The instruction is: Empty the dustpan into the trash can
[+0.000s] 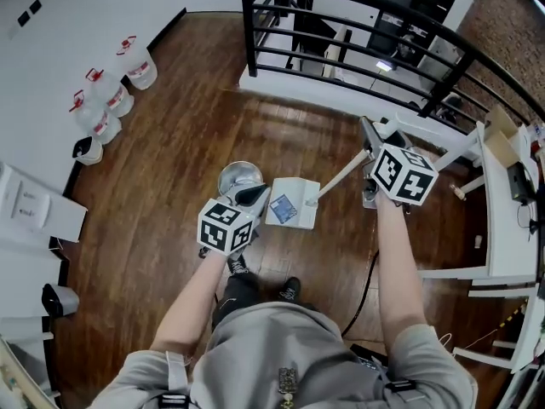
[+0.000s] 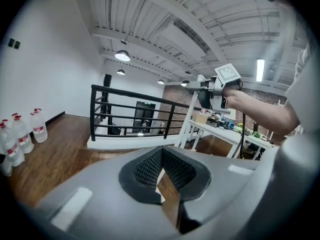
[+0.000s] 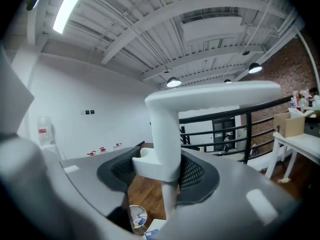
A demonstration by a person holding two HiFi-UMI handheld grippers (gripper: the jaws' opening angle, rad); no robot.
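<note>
The right claw (image 1: 373, 153) is clamped on the top of the dustpan's long white handle (image 1: 341, 177). In the right gripper view its pads (image 3: 192, 173) press on the stem from both sides. From there the handle slants down and to the left to the white dustpan (image 1: 294, 203), which carries a blue-printed scrap (image 1: 282, 209) and hangs over the wooden floor (image 1: 170, 169) in front of the person.

The silver trash can (image 1: 240, 175) stands just beside the pan's left edge, away from the hand that holds the handle. As I see it, emptying the pan means swinging it a little further left over the rim, then tipping it along the line of the handle.

The left claw (image 1: 253, 196) is nearer the can, with its tip seen between the can and the pan. It looks closed on nothing — in the left gripper view the pad tips meet and only floor shows behind them.
</note>
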